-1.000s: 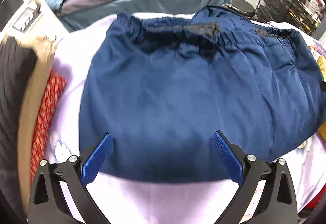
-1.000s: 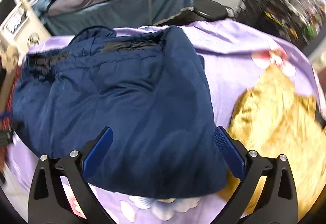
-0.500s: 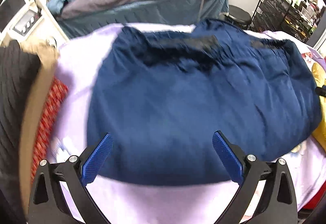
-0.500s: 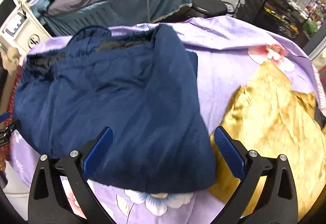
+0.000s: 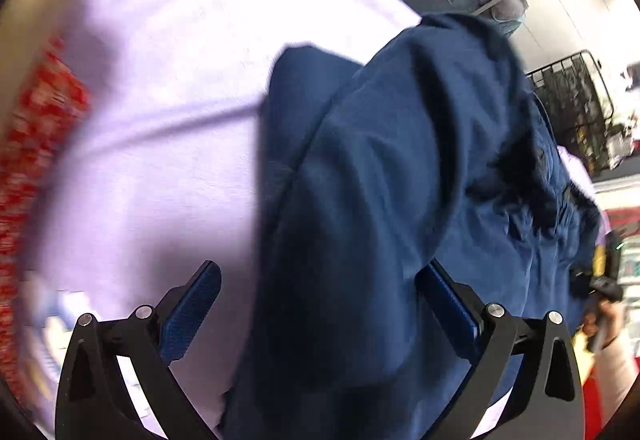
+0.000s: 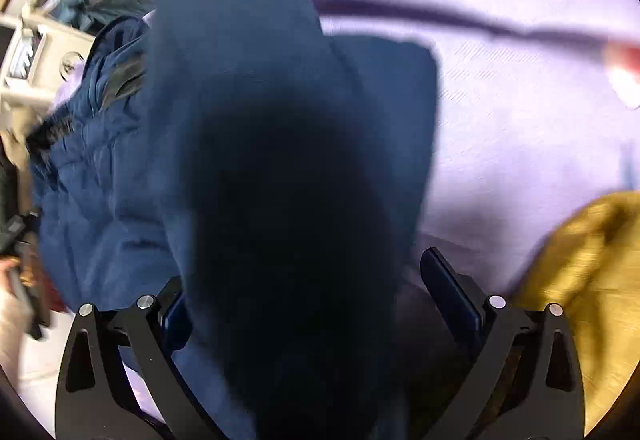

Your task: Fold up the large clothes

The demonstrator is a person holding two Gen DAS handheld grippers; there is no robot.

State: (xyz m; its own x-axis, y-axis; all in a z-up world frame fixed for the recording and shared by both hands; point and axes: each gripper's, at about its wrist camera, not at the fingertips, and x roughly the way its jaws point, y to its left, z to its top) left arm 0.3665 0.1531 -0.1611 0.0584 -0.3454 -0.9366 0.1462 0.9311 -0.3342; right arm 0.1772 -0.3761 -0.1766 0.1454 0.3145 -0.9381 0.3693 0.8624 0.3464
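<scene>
Left tongs and right tongs both spread wide, navy garment draped between the fingers of each, bunched over lilac bedsheet, likely scooped up to double it over

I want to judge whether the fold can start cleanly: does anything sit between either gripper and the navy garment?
Nothing visible does. The navy garment already bulges between the open fingers of the left gripper and right gripper, with only lilac sheet beside it.
</scene>
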